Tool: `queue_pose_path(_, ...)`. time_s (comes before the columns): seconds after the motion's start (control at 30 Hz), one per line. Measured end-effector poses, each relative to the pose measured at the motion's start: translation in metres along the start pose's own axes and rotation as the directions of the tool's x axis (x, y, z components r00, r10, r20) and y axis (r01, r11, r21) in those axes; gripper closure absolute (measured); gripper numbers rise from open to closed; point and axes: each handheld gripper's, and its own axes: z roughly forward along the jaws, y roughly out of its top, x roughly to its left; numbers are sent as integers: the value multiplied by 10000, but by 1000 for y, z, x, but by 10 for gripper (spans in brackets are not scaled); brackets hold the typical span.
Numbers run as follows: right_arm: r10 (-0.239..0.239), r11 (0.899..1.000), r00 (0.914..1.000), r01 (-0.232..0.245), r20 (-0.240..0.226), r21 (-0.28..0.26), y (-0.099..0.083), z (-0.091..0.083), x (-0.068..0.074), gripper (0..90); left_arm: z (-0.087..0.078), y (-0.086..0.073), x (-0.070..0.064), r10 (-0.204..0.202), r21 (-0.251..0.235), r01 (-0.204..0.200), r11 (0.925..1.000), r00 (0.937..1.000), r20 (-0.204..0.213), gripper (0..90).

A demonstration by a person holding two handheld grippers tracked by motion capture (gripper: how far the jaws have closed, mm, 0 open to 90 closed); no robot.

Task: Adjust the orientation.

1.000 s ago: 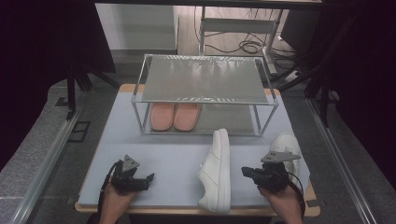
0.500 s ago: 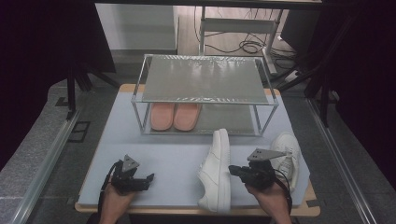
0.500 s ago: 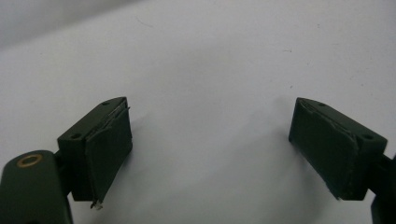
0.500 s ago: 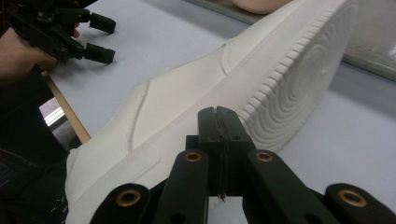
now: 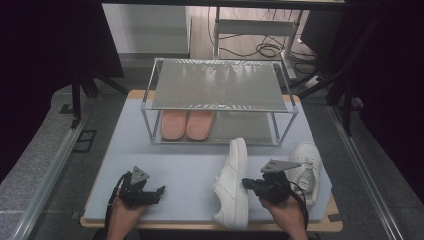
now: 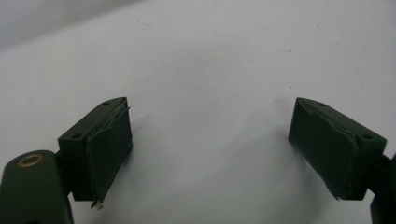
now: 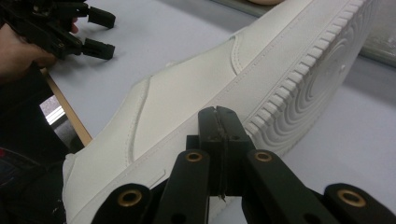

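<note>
A white sneaker (image 5: 233,182) lies on its side on the pale blue mat (image 5: 185,165), sole facing right. A second white sneaker (image 5: 306,167) stands upright at the right. My right gripper (image 5: 246,184) sits between them, pointing left at the tipped sneaker. In the right gripper view its jaws are shut with nothing between them, and the right gripper (image 7: 218,117) has its tips at the ribbed sole edge of the tipped sneaker (image 7: 201,102). My left gripper (image 5: 159,194) rests at the front left, open. In the left gripper view the left gripper (image 6: 210,140) holds only bare mat between its jaws.
A two-tier metal rack (image 5: 217,85) stands at the back of the mat, with a pair of pink slippers (image 5: 187,124) on its lower shelf. The table's front edge (image 5: 200,225) runs just past both hands. Bare mat lies between the left gripper and the tipped sneaker.
My right gripper has moved left, away from the upright sneaker and up to the sole of the tipped one. The left gripper has stayed put.
</note>
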Motion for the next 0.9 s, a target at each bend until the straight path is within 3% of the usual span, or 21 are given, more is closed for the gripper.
queue_pose_path(0.43, 313, 9995, 9966, -313, 767, -16, -12, -17, -5, 900, 0, 0, 0, -2, -2, 2, 10000, 10000, -4, 135)
queue_pose_path(0.9, 295, 9988, 9795, -369, 1995, 334, -27, -30, -10, 900, 0, 0, 0, -18, 4, 18, 10000, 10000, -5, 134)
